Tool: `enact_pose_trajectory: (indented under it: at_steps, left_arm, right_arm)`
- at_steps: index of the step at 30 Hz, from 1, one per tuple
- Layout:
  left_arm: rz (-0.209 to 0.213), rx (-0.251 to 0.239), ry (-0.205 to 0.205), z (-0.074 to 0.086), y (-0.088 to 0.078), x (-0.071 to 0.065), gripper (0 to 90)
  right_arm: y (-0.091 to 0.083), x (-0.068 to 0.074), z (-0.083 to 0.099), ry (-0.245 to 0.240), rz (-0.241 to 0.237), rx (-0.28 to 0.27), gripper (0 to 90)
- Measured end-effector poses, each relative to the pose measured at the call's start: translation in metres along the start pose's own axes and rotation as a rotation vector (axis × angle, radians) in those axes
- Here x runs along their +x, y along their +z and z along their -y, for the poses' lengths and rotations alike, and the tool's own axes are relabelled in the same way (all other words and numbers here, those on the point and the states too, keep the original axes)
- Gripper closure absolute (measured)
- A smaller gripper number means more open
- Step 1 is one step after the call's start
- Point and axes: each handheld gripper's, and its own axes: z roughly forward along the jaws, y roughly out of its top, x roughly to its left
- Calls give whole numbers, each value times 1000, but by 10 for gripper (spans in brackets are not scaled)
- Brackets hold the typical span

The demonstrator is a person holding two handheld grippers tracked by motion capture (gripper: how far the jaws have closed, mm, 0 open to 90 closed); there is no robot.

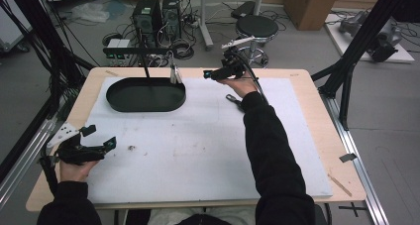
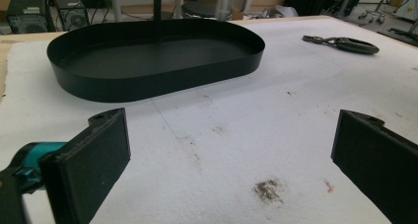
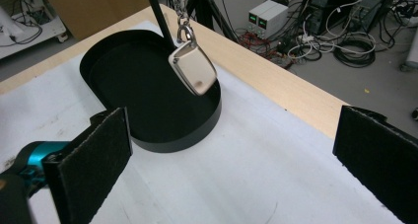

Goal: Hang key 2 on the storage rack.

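Matt black tray (image 3: 197, 130), glossy metal tag (image 3: 193, 68), stained white felt-like mat (image 2: 256, 145), pale wood table (image 3: 276, 76).

Ahead of the right gripper (image 3: 231, 150) the mat (image 3: 236, 184) lies bare; beyond, a tag (image 3: 193, 68) dangles over the tray (image 3: 148, 130) rim. Left gripper (image 2: 231, 150): bare mat ahead, tray wall beyond, pliers (image 2: 342, 43) far right.
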Motion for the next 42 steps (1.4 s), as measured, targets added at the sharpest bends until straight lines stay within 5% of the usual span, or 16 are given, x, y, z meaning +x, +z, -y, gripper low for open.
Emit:
enact_pose_trajectory:
  at_steps: [8, 25, 42]
  left_arm:
    - [-1, 2, 3, 0, 0, 0, 19]
    - [0, 14, 8, 0, 2, -1, 19]
    - [2, 19, 7, 1, 3, 0, 19]
  right_arm:
    - [-7, -2, 6, -29, 50, 20, 7]
    - [-27, -38, 50, 25, 110, 81, 7]
    - [-8, -68, 97, 96, 148, 251, 7]
